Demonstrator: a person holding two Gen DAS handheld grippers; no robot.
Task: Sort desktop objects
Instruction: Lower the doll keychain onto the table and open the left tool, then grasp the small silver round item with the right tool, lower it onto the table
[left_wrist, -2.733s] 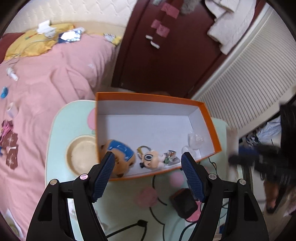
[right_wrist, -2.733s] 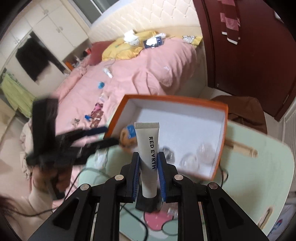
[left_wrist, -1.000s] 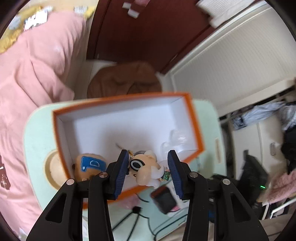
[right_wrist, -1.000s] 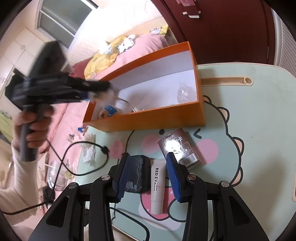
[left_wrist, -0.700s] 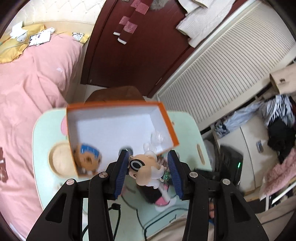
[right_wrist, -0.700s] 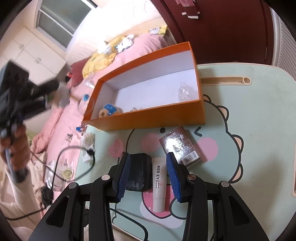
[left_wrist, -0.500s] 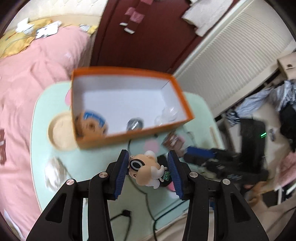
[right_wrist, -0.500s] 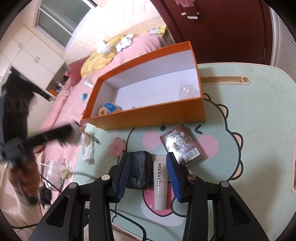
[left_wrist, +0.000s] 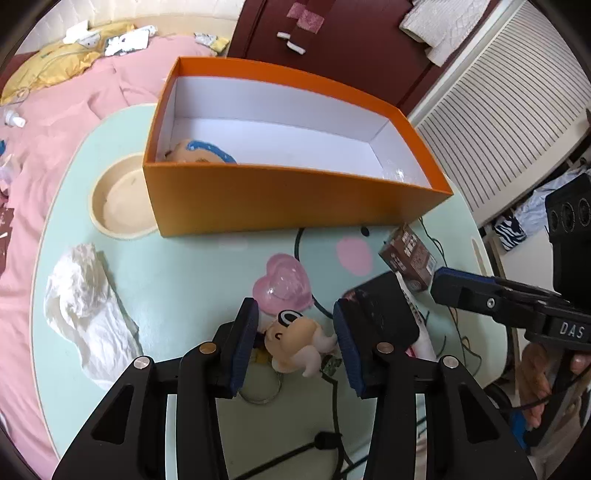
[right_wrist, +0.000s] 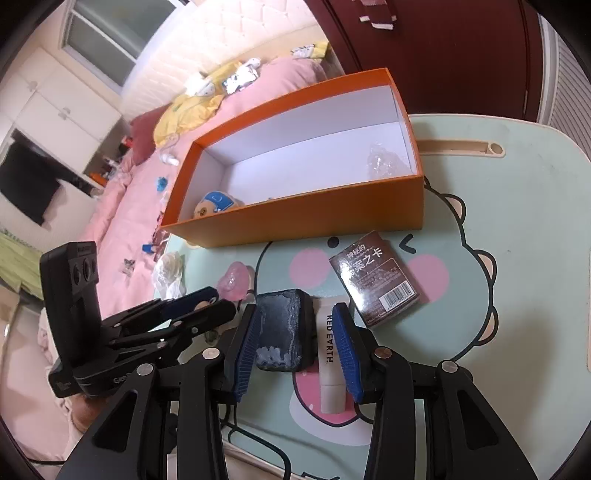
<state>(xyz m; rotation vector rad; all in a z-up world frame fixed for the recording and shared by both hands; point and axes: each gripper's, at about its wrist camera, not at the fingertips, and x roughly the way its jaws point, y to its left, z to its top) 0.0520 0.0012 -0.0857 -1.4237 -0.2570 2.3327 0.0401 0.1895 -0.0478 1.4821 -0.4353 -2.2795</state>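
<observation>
My left gripper (left_wrist: 294, 314) is shut on a small cream doll keychain (left_wrist: 295, 345), low over the mint table (left_wrist: 184, 266) in front of the orange box (left_wrist: 295, 199). Its key ring (left_wrist: 260, 391) lies below the doll. A pink heart (left_wrist: 282, 284) sits just beyond the fingertips. My right gripper (right_wrist: 295, 314) is open, its pads astride a black case (right_wrist: 282, 328) and a white RED EARTH tube (right_wrist: 330, 362) that lie on the table. Inside the orange box (right_wrist: 314, 214) are a blue-capped doll head (right_wrist: 216, 203) and a clear plastic piece (right_wrist: 382, 162).
A brown card pack (right_wrist: 376, 277) lies right of the tube. A crumpled tissue (left_wrist: 85, 299) and a cream dish (left_wrist: 118, 206) sit at the table's left. Black cables (left_wrist: 325, 443) run along the near edge. A pink bed (left_wrist: 55, 122) lies beyond the table.
My left gripper carried the doll keychain out of the orange box and down to the table in front of it. The right gripper barely moved over the case and tube.
</observation>
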